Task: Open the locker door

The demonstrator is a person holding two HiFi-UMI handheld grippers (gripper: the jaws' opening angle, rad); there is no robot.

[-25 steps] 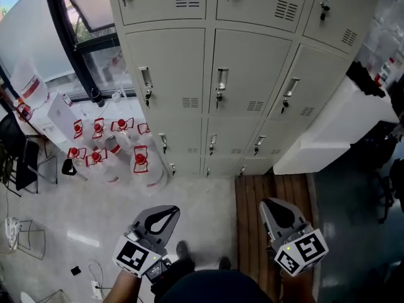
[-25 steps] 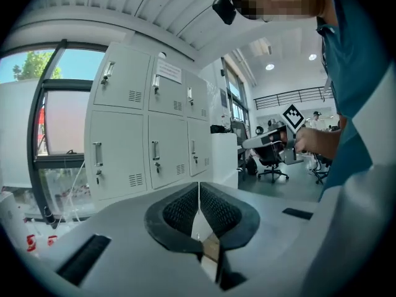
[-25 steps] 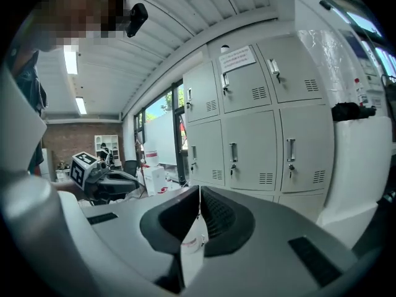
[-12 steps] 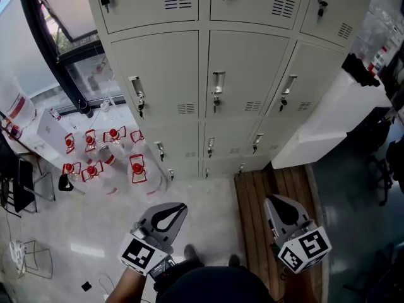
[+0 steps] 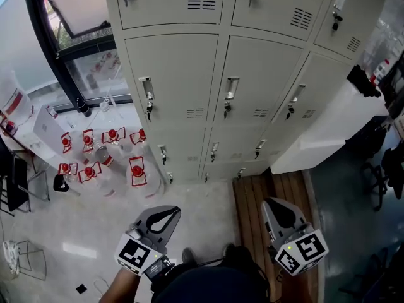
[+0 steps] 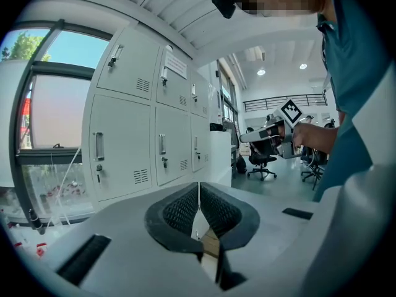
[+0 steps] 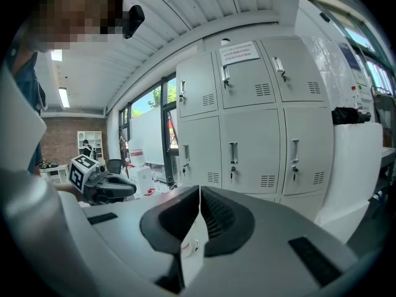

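Nothing opened yet: every locker door (image 5: 173, 87) ahead stands closed, well apart from the left gripper (image 5: 165, 214) and right gripper (image 5: 278, 209), both fingers pressed together and empty, so the reach and pull remain.

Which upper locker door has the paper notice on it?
The middle upper door, in the centre column: it alone has a white notice stuck across its top.

The lockers (image 5: 221, 74) stand ahead, with a cluster of bottles (image 5: 101, 153) on the floor (image 5: 82, 226) to their left, before the window (image 5: 82, 17). Wooden boards (image 5: 252, 197) lie before the lockers' right end, near a low cabinet (image 5: 328, 131).
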